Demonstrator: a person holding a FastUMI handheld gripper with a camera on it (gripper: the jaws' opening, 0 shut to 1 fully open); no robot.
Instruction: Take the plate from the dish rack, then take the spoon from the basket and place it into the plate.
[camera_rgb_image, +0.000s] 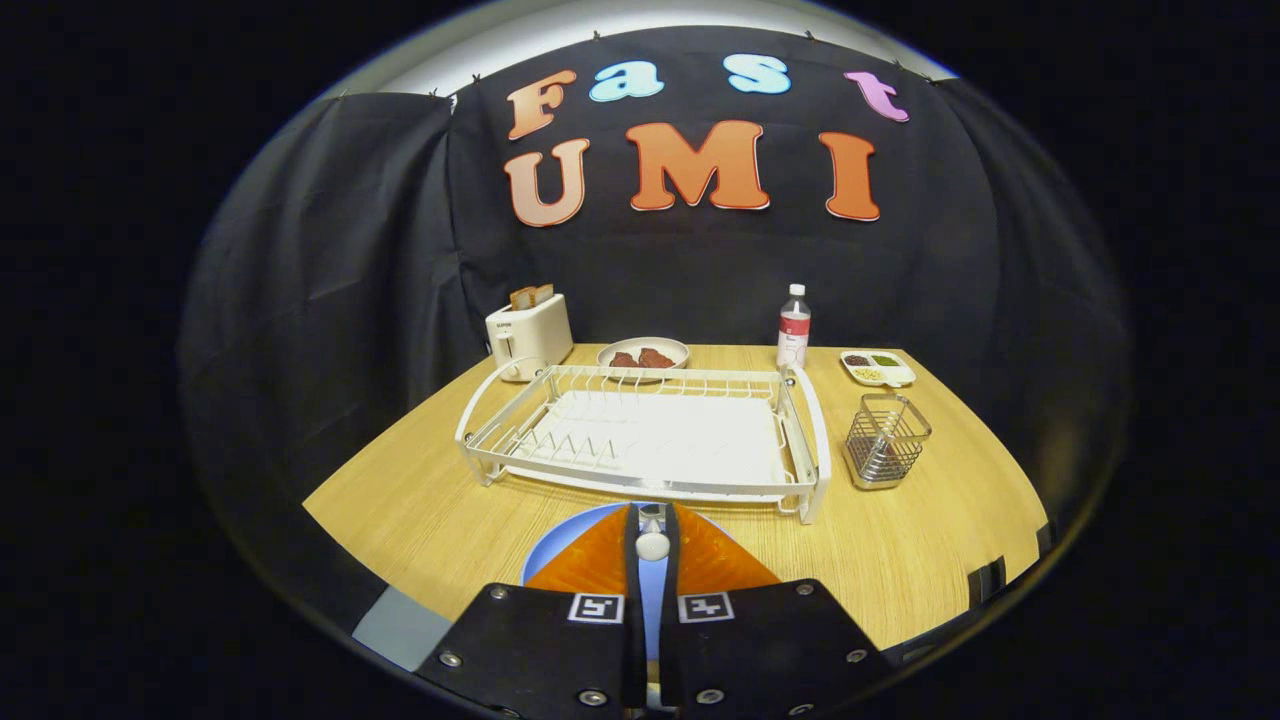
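Note:
My gripper (652, 512) hangs low over the near side of the table, its two orange fingers (590, 570) drawn close together. Pinched between them is a spoon (652, 545), of which a rounded white end and a bit of metal show. Right under the fingers lies a light blue plate (556, 552) on the wooden table, just in front of the dish rack. The white wire dish rack (640, 435) beyond the fingers has nothing in it. Right of the rack stands the metal mesh basket (885, 438), with nothing showing inside.
Along the table's far edge stand a white toaster (528, 335) with bread, a bowl (643, 353) of reddish food, a bottle (793, 328) and a small divided dish (877, 367). The tabletop (930, 545) shows bare wood right of the plate.

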